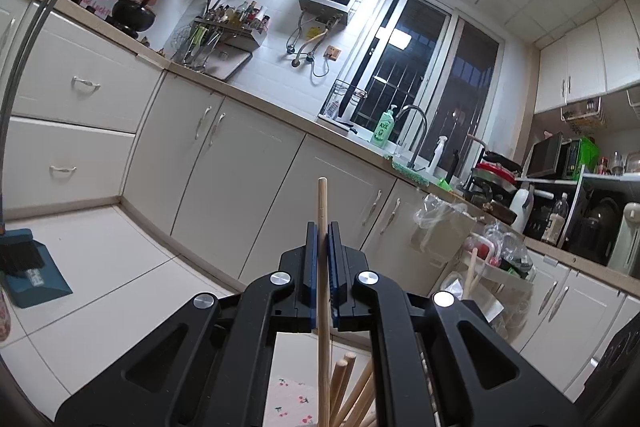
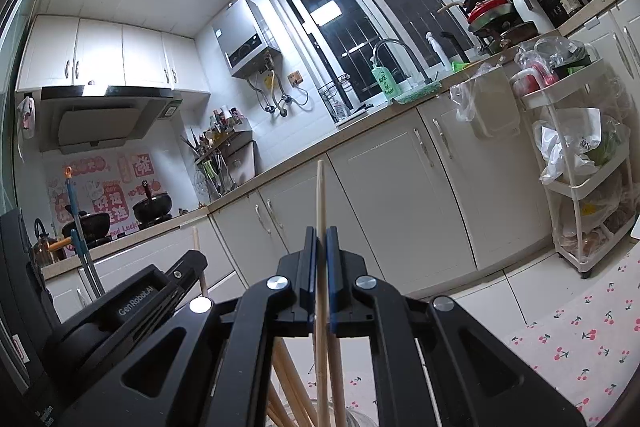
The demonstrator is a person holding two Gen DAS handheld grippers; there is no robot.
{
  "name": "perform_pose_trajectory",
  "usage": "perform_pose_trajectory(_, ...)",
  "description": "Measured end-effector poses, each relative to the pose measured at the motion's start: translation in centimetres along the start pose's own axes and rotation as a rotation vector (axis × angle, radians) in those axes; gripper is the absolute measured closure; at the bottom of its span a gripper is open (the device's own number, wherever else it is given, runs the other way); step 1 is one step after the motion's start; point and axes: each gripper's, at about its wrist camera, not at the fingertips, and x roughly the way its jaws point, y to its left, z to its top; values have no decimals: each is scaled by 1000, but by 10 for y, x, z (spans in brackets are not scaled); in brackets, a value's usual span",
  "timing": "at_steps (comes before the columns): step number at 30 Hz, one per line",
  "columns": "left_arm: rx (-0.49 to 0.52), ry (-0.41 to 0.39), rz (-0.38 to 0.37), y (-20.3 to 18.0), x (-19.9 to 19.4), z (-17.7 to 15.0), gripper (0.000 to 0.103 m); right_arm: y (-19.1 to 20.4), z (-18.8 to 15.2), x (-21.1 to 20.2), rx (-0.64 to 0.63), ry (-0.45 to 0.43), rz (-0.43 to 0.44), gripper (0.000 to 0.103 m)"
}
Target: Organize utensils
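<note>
My left gripper (image 1: 323, 231) is shut on a wooden chopstick (image 1: 322, 203) that stands upright between the blue pads, its blunt end pointing up. Several more wooden chopsticks (image 1: 352, 387) fan out below it. My right gripper (image 2: 321, 235) is shut on another wooden chopstick (image 2: 320, 187), upright with its thin tip up. A bundle of chopsticks (image 2: 296, 387) lies beneath it. The left gripper's body (image 2: 132, 299) shows at the lower left of the right wrist view. Both grippers are tilted up toward the kitchen cabinets.
A cherry-print cloth (image 2: 580, 343) covers the surface below. A white trolley (image 2: 576, 183) with bags stands at the right. Cabinets (image 1: 248, 163), a sink tap (image 1: 416, 131), green soap bottle (image 1: 384, 129), stove pots (image 1: 132, 11) and a dustpan (image 1: 32, 279) are around.
</note>
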Motion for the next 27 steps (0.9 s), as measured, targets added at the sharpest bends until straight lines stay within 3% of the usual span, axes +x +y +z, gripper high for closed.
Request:
perform_pose_trajectory(7,38,37,-8,-2,-13,-6,98,0,-4,-12,-13,29,-1,97)
perform_pose_trajectory(15,129,131,-24,-9,-37,-15,98,7,-4,-35,-77,78,-14,97)
perform_pose_trajectory(18,161,180,-22,-9,-47,-18,95,12,-1,-41,-101,106,-13,85)
perform_pose_trajectory(19,170,190,-22,-9,-53,-18,91,13,0,-43,-109,122,-13,72)
perform_pose_trajectory(24,197,212,-15,-13,-83,-14,72,24,15,-70,-133,114,-14,70)
perform_pose_trajectory(27,209,236,-16,-18,-105,-7,61,29,22,-93,-133,139,-27,62)
